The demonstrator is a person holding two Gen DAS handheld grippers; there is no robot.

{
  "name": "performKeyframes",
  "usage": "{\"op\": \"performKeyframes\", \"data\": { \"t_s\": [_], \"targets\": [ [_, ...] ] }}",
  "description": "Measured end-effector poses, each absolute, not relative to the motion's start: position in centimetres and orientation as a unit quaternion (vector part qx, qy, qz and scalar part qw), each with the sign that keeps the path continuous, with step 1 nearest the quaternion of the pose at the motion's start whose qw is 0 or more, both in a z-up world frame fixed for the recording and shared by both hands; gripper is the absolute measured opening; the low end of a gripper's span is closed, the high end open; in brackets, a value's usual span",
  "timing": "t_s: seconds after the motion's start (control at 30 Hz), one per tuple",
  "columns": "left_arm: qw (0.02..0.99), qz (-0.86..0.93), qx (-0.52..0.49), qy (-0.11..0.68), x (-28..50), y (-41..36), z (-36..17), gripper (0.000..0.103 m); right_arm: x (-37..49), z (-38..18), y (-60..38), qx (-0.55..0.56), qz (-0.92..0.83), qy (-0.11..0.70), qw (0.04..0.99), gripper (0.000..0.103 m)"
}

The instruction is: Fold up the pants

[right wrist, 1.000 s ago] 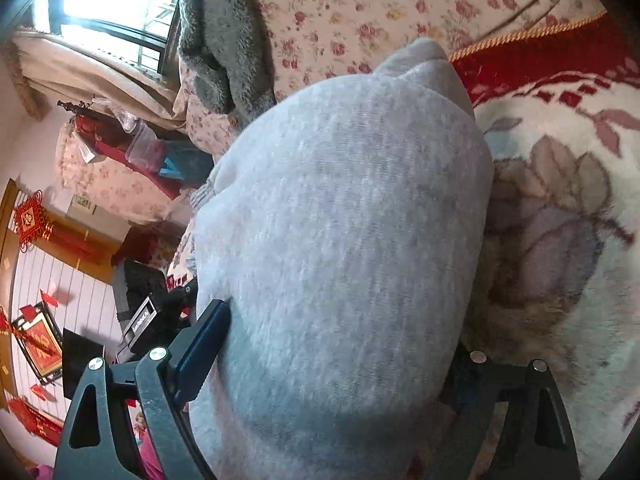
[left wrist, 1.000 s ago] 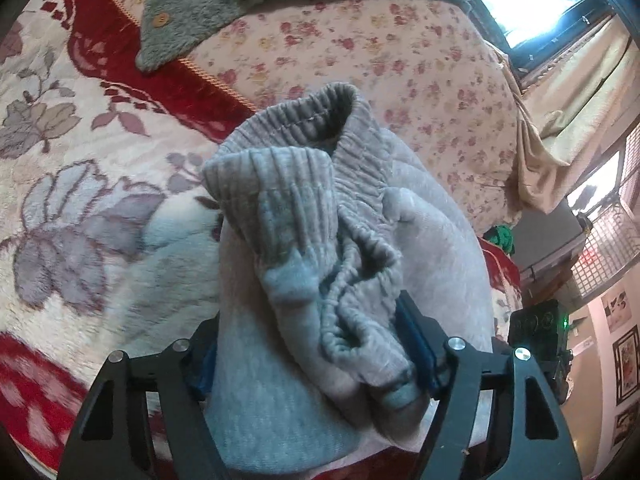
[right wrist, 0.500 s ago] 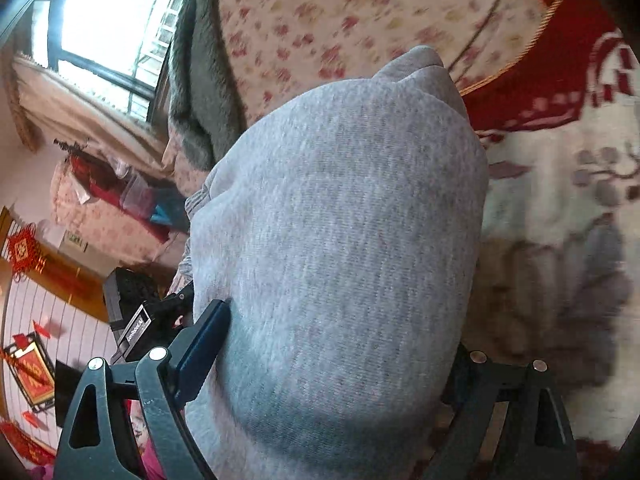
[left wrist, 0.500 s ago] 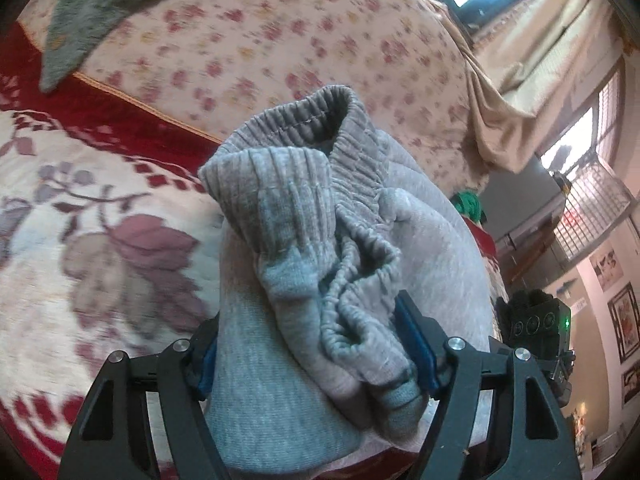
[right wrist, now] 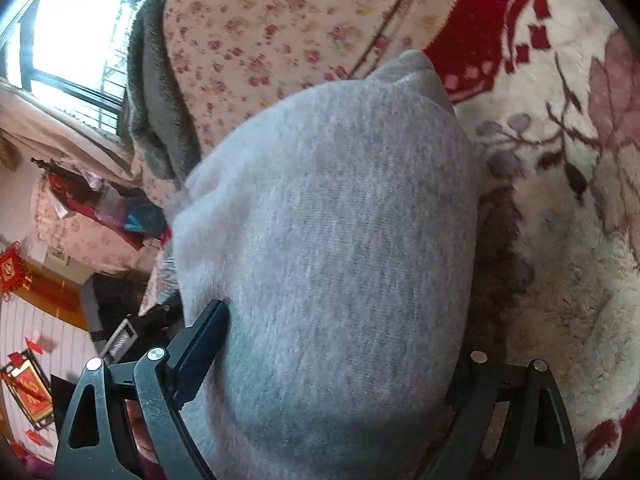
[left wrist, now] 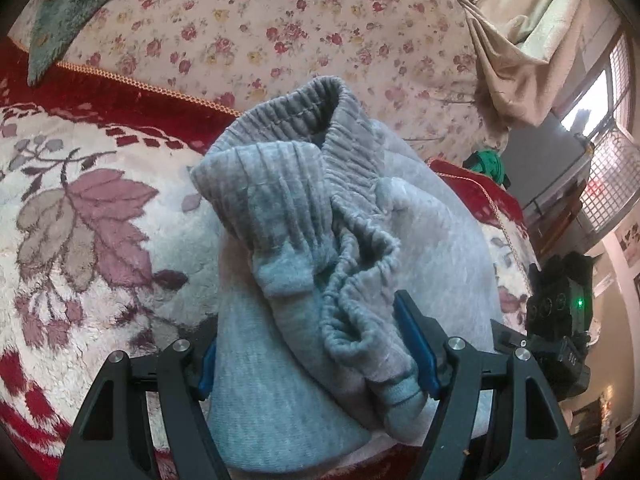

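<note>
- Left claw (left wrist: 316, 354) clamped on a thick bundle of grey pants (left wrist: 320, 264) — blue pads pressed into the fabric on both sides, jaws standing wide around the bulk.
- Ribbed cuff (left wrist: 276, 184) and gathered elastic waistband (left wrist: 360, 280) bunched on top of the bundle, cuff mouth gaping upward.
- Right claw (right wrist: 336, 364) gripping another part of the same pants (right wrist: 328, 240) — left pad dug into the smooth fleece, right pad hidden behind the cloth; jaws spread wide by the load.
- Pants held between both claws, just above a plush blanket (left wrist: 80, 216) with a red border and leaf pattern.
- Beyond the blanket, a floral quilt (left wrist: 280, 32); dark fuzzy garment (left wrist: 60, 8) lying at its top edge.
- Beige curtain (left wrist: 516, 52) and bright window to the right in the left wrist view.
- Other claw's black housing with a green light (left wrist: 560, 320) visible at right edge of the left wrist view.
- Red wall decorations (right wrist: 24, 384) at lower left of the right wrist view.
</note>
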State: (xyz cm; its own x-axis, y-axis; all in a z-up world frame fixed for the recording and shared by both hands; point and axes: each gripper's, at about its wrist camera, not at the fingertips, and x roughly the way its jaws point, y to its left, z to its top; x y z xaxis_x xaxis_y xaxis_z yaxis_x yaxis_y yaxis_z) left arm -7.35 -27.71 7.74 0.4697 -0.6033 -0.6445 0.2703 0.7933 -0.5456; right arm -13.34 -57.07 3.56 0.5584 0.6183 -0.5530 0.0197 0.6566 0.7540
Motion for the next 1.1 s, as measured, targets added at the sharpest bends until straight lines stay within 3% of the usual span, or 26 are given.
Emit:
{"op": "performKeyframes", "data": {
  "t_s": [0.13, 0.37, 0.77, 1.1],
  "targets": [
    [0.833, -0.261, -0.194, 0.448, -7.2, -27.6, 7.6, 0.078, -13.8, 3.7, -57.6, 0.37, 0.16, 0.43, 0.808, 0.1],
    [0.862, -0.226, -0.151, 0.428, -8.6, -27.4, 9.2, 0.09, -15.5, 6.1, -57.7, 0.318, 0.092, 0.432, 0.839, 0.101],
    [0.93, -0.132, -0.051, 0.34, -11.5, -26.8, 14.3, 0.091, -18.7, 12.0, -52.9, 0.136, 0.02, 0.358, 0.923, 0.101],
    [0.945, -0.102, -0.001, 0.311, -12.9, -27.6, 15.5, 0.091, -18.5, 13.1, -49.8, 0.12, 0.023, 0.335, 0.934, 0.102]
  ]
}}
